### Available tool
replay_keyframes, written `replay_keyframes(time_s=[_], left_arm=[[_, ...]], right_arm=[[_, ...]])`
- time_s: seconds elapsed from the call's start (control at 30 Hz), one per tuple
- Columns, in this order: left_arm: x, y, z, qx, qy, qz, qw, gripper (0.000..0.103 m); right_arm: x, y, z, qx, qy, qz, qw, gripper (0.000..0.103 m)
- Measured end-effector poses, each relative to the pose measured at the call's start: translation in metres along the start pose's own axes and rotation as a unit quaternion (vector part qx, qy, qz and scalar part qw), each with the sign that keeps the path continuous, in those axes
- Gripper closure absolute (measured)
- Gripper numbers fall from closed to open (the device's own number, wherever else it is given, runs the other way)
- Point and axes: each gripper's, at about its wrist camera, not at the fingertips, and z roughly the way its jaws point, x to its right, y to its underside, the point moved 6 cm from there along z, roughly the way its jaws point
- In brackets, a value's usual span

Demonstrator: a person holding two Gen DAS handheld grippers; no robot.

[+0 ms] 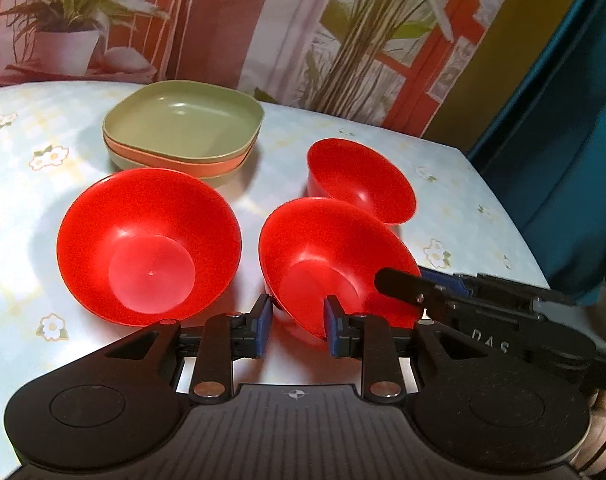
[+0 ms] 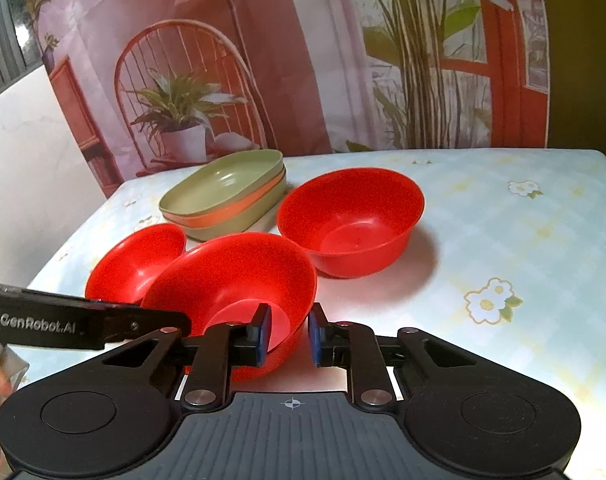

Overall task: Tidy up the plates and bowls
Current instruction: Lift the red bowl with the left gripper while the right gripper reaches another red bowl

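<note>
On the counter (image 1: 7, 168), a stack of plates (image 1: 183, 128) sits at 11 o'clock in the left wrist view. One red bowl (image 1: 149, 250) stands beside a tilted middle bowl (image 1: 335, 264). The left tool (image 1: 297, 326) straddles its near rim, jaws narrow. The right tool (image 2: 289, 336) straddles its other rim, also narrow. A third bowl (image 1: 359, 178) touches it at 1 o'clock.

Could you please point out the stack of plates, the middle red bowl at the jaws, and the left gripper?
stack of plates (image 1: 183, 124), left wrist view, top green plate's floor.
middle red bowl (image 1: 323, 240), left wrist view, inner wall.
left gripper (image 1: 297, 322), left wrist view, midway between fingertips.
</note>
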Motion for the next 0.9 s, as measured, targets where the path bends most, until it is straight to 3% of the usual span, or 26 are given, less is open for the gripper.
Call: replay_keyframes(time_s=[0.4, 0.7, 0.9], left_arm=[[-0.011, -0.012, -0.039, 0.034, -0.007, 0.011, 0.9993, 0.075], [-0.058, -0.027, -0.066, 0.047, -0.026, -0.004, 0.9986, 0.075], [-0.085, -0.026, -0.064, 0.037, -0.034, -0.033, 0.9982, 0.075]], right_arm=[[-0.031, -0.025, -0.019, 0.02, -0.009, -0.026, 0.999, 0.085], [-0.075, -0.049, 0.009, 0.004, -0.044, -0.046, 0.998, 0.085], [-0.102, -0.056, 0.035, -0.011, -0.053, -0.067, 0.996, 0.085]])
